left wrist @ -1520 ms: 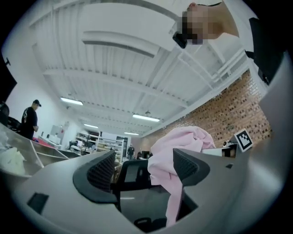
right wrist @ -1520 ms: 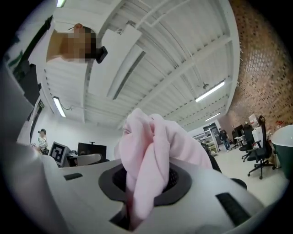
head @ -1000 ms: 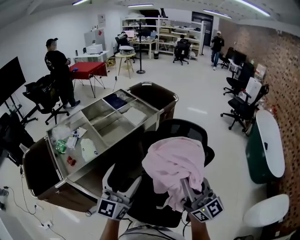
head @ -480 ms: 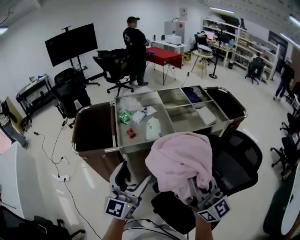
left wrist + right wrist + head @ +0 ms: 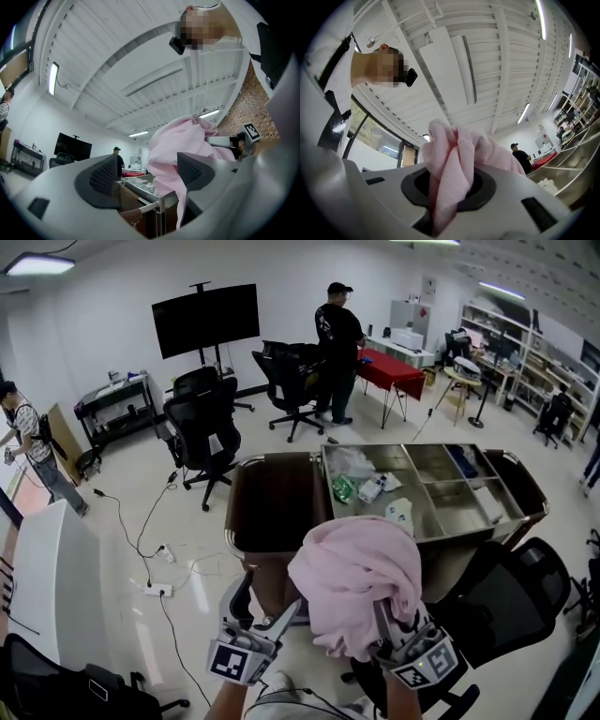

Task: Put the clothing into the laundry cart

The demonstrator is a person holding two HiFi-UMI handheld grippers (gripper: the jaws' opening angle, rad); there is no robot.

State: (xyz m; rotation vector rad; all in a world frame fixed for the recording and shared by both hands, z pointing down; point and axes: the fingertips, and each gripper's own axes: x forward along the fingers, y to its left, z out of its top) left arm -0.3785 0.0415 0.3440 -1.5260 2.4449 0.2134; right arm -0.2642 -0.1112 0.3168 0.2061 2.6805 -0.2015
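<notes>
Across the room from me a black screen stands on its stand against the white wall. A person in black with a cap stands just beside a black office chair, near a table under a red cloth. A second black chair stands nearer to me on the pale floor, and a third is at my lower right. A white power strip lies on the floor with cables running to it. Another person stands at the far left, near a low black trolley. Shelving lines the right wall
</notes>
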